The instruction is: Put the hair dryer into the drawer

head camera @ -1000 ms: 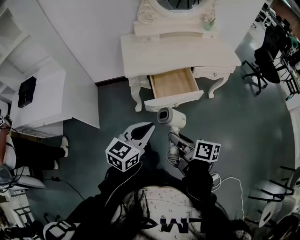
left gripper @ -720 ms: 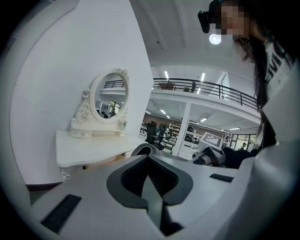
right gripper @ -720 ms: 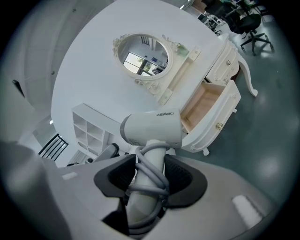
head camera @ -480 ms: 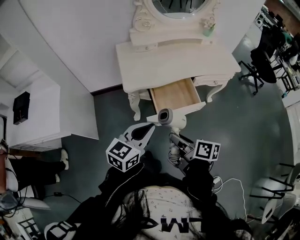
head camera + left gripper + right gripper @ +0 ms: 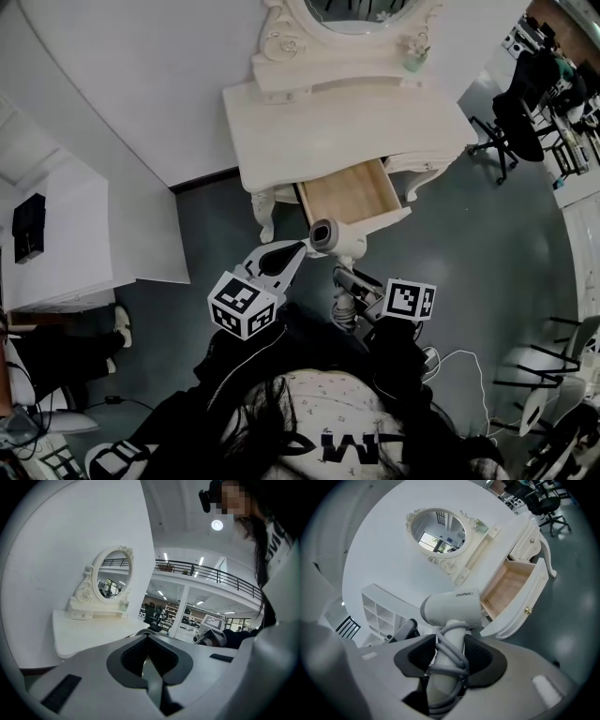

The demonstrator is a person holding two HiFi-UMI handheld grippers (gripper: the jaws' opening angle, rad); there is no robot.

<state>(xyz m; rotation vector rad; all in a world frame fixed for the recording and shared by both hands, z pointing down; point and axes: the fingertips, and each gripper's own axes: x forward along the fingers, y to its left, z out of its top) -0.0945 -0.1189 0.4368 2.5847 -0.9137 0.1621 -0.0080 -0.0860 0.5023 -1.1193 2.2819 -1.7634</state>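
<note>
**Right gripper (image 5: 449, 657) clamps hair dryer (image 5: 452, 607); left gripper (image 5: 147, 639) closed, empty**

We see the dressing table (image 5: 347, 117) with its drawer (image 5: 349, 192) pulled out, bare wood inside. We hold the hair dryer by its cord-wrapped handle at the drawer front; its barrel reads roughly "ZEABO".

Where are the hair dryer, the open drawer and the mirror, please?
hair dryer (image 5: 452, 607): right gripper view, white body.
drawer (image 5: 349, 192): head view, bare wooden bottom.
mirror (image 5: 438, 529): right gripper view, glass.

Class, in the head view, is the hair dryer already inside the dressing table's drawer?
No, the hair dryer is clamped by its handle in the right gripper, outside the open drawer.
</note>
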